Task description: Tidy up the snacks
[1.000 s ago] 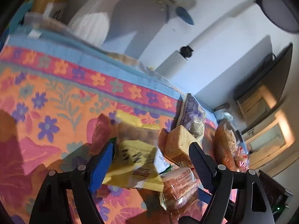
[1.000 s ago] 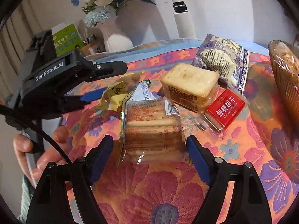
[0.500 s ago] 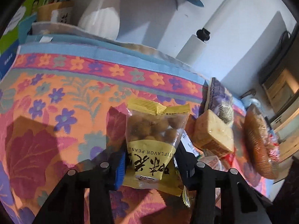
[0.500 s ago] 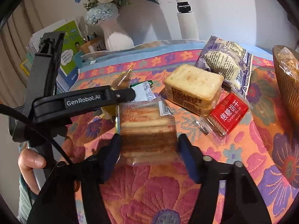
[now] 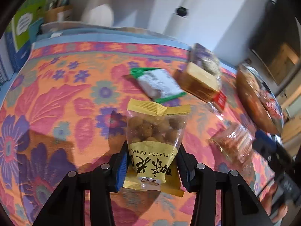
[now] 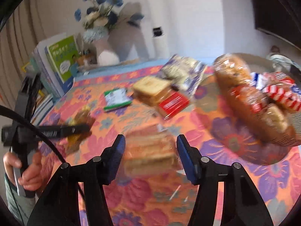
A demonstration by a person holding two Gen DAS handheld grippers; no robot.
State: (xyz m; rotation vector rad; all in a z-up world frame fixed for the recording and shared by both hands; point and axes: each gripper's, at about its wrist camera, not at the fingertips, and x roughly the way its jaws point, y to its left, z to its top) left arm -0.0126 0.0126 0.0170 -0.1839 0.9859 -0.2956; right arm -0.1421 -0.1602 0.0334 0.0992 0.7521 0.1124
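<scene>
The left hand-held gripper [image 5: 152,166] is closed on a yellow peanut bag [image 5: 155,141]; both blue pads press the bag's lower sides. The bag stands upright above the flowered table [image 5: 56,103]. At 12 o'clock from the bag lies a green-edged white packet [image 5: 160,85]; at 1 o'clock, a cracker stack [image 5: 199,82].

The right hand-held gripper [image 6: 150,150] is closing, with a clear-wrapped cracker pack [image 6: 150,150] between its jaws; blur hides whether the pads touch it. At 2 o'clock from it, a basket [image 6: 282,141] holds wrapped snacks. A hand [image 6: 28,173] at 9 o'clock holds the left gripper's handle.
</scene>
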